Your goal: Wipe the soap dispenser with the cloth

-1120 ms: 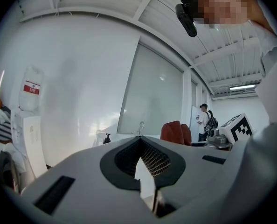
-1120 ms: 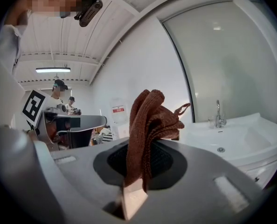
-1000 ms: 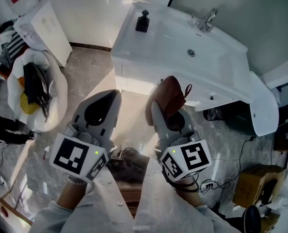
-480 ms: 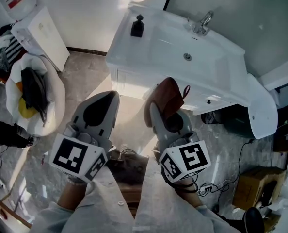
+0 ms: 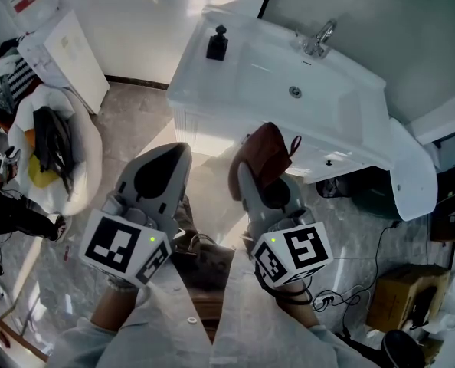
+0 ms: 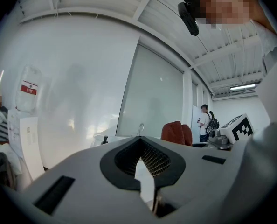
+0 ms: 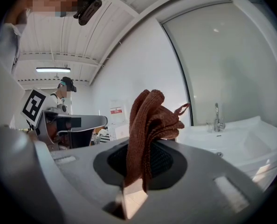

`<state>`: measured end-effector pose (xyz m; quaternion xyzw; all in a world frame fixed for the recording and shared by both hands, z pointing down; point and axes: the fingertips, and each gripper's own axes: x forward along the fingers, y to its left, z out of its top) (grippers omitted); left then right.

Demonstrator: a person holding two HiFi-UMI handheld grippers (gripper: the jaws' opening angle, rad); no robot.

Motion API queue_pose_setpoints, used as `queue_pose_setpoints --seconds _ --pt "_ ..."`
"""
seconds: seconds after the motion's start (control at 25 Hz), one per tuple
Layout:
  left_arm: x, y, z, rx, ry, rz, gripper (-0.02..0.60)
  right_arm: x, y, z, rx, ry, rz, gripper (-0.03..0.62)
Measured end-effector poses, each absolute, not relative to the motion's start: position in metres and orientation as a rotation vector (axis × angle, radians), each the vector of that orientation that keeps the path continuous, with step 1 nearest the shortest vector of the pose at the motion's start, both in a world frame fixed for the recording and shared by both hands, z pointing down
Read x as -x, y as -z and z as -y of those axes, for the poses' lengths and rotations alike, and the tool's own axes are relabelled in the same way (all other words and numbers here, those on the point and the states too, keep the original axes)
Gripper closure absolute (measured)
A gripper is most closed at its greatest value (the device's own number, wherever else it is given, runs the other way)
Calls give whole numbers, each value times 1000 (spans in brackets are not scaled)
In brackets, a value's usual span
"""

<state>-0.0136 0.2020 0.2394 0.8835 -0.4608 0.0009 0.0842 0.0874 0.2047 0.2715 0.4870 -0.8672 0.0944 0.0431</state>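
Up ahead on the sink's (image 5: 201, 79) back-left corner, soap dispenser (image 5: 217, 43) stands upright, well apart, slightly left of the right gripper (image 5: 244, 165), which clamps the cloth (image 5: 264, 153). Left gripper (image 5: 177, 153) is closed, empty.

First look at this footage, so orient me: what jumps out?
A rust-brown cloth sticks up from the shut right hand-held gripper, centre of the head view. Beside it, the left hand-held gripper is shut and empty. Beyond them, a black soap dispenser stands at the far left corner of the white sink.
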Motion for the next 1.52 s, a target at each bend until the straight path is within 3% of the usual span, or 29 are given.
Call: queue_pose_setpoints --seconds 0.56,1.52 --pt "3 -248 -144 -2671 -13 1306 577 -98 -281 -154 -1555 -303 2607 539" --pt "17 -256 68 -2685 -63 1161 578 -80 -285 48 -1646 -365 2494 539"
